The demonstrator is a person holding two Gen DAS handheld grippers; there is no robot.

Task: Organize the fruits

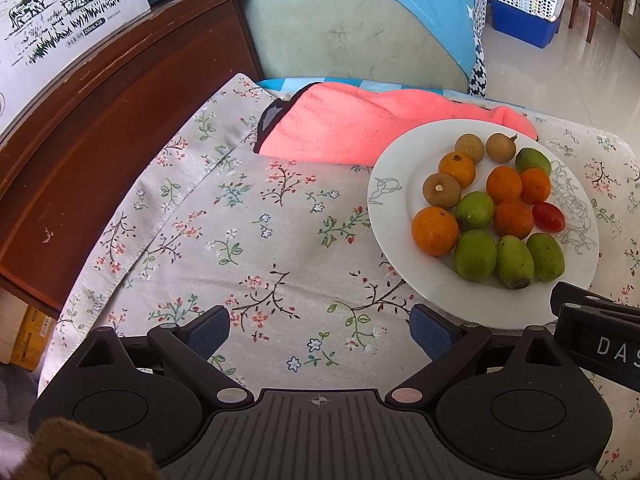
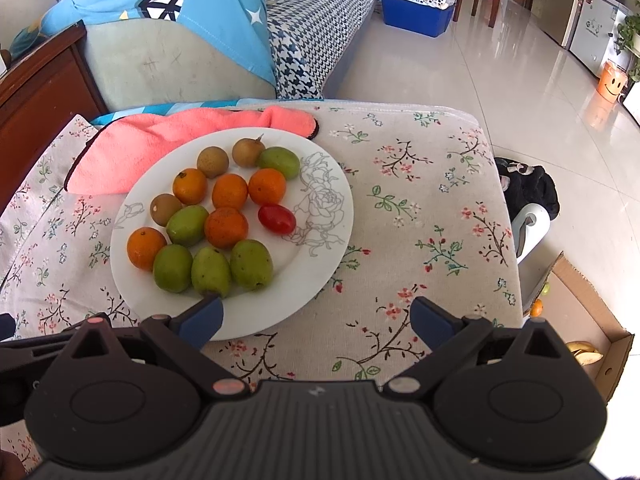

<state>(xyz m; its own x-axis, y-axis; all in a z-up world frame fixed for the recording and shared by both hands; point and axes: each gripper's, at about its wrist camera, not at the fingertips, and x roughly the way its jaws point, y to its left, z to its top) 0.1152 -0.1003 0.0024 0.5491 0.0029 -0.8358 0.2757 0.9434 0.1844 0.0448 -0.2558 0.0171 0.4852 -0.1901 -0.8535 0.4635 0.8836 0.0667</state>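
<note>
A round white ceramic plate with a grey line-drawn rose (image 2: 320, 204) sat on the flower-printed beige tablecloth (image 2: 420, 216), near the table's far edge, its far rim touching a folded coral-pink fleece cloth (image 2: 160, 144). The plate carried the fruit: five small orange citrus fruits (image 2: 230, 191), five oval green fruits (image 2: 251, 264), three round brown longans (image 2: 213, 162) toward the far rim, and one red cherry tomato (image 2: 277, 219) just beside the rose drawing. The left gripper (image 1: 319, 330) hovered over bare cloth beside the plate, its blue-padded fingers spread wide with nothing between them. The right gripper (image 2: 316, 316) was likewise wide open and empty, its left finger over the plate's near rim, close to the green fruits. A brown cardboard box (image 2: 576, 320) lay on the tiled floor off the table's right edge.
</note>
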